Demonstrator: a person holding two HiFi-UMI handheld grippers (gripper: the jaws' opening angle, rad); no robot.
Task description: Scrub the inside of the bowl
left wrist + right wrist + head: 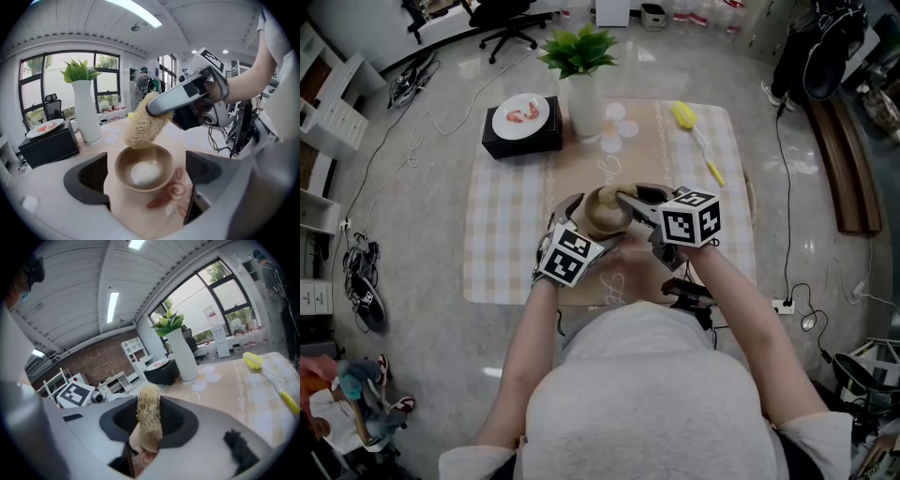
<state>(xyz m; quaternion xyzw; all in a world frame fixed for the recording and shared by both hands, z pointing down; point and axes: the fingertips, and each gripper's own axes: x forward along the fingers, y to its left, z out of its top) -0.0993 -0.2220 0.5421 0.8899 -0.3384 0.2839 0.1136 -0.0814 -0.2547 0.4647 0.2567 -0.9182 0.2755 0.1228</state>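
A small brown bowl [145,168] with a pale patch in its bottom stands upright on the tablecloth, near the middle front of the table [602,212]. My left gripper [146,180] straddles it, jaws wide open with a gap on each side of the bowl. My right gripper [157,108] is shut on a tan loofah scrubber [142,124], whose lower end hangs over the bowl's far rim. In the right gripper view the loofah [149,412] sticks up between the jaws. In the head view both grippers, left [591,228] and right [628,199], meet at the bowl.
A white vase with a green plant [584,98] stands behind the bowl. To its left, a black box carries a white plate of food [523,120]. A yellow brush [694,131] lies at the back right. The checked tablecloth [502,225] covers the table; cables trail on the floor.
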